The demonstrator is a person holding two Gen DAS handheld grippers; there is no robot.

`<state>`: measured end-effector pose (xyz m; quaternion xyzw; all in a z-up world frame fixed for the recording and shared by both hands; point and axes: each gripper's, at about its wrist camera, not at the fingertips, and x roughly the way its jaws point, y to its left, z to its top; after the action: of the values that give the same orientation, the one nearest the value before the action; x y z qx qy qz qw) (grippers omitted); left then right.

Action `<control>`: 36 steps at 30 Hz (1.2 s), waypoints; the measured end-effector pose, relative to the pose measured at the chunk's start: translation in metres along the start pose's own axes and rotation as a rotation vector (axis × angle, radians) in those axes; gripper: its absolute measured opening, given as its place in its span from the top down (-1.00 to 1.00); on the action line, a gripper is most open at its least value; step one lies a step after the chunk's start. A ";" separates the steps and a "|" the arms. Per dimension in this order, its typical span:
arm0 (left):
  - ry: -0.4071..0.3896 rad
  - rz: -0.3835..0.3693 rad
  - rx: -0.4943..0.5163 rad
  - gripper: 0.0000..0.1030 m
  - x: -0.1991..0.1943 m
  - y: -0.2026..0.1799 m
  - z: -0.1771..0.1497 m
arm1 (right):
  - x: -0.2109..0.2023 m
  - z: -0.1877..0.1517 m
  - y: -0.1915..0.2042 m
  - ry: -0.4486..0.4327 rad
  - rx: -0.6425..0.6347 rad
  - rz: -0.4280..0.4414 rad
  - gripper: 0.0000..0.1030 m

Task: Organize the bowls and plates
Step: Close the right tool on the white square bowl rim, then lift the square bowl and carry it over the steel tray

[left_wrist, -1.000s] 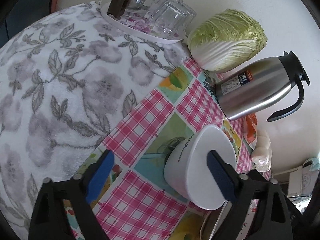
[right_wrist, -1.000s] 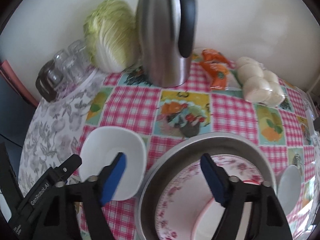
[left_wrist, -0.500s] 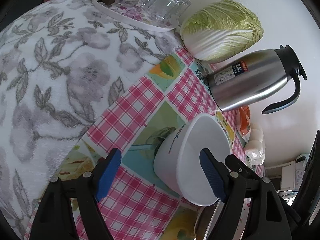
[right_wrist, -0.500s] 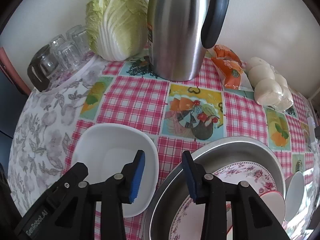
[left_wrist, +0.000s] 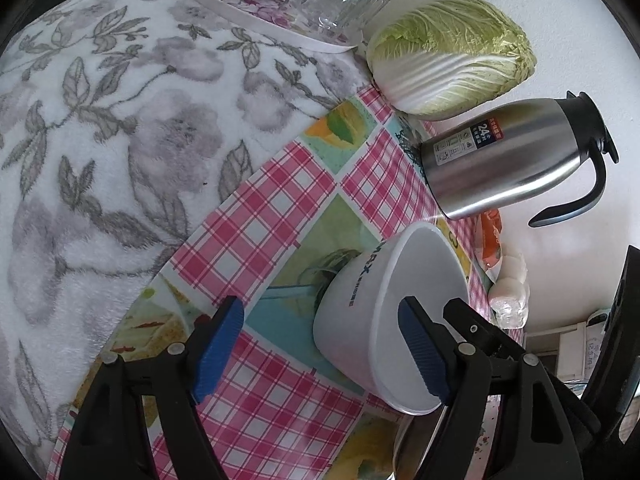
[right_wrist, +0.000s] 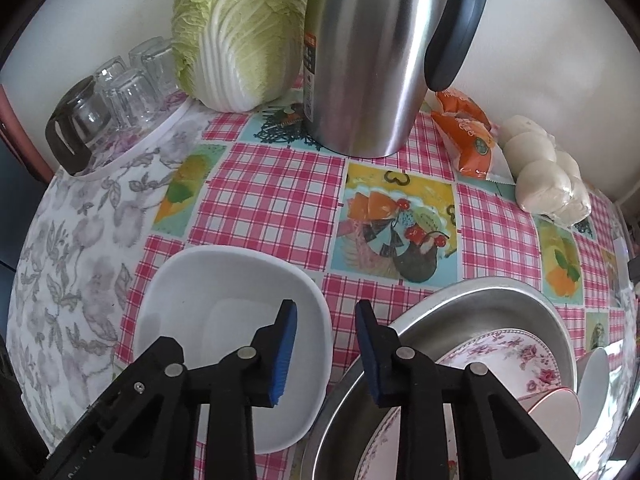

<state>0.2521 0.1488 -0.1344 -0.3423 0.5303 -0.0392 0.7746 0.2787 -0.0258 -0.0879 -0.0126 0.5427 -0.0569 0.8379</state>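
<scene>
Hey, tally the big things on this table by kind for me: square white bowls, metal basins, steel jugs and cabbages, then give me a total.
Square white bowl: 1
Metal basin: 1
Steel jug: 1
Cabbage: 1
Total: 4

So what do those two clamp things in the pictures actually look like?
Both are alike. The left gripper and the right gripper are each a black plastic tool with two angular fingers that have triangular cut-outs and round silver rivets at the joints. Every finger ends in a ribbed blue pad. The right gripper's body carries small white lettering, too cropped to read. No cables, hands or sleeves show.
</scene>
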 end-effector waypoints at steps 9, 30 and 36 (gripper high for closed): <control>0.024 -0.004 0.020 -0.18 0.008 -0.005 -0.003 | 0.007 0.001 0.000 0.014 0.002 -0.003 0.47; 0.006 -0.034 0.033 0.40 0.013 -0.012 -0.007 | 0.013 0.002 0.006 0.004 -0.055 0.016 0.69; -0.005 -0.031 0.028 0.42 0.014 -0.012 -0.008 | 0.014 0.002 0.007 0.002 -0.076 0.011 0.69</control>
<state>0.2553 0.1298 -0.1402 -0.3398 0.5225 -0.0577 0.7799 0.2870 -0.0200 -0.1000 -0.0412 0.5454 -0.0317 0.8366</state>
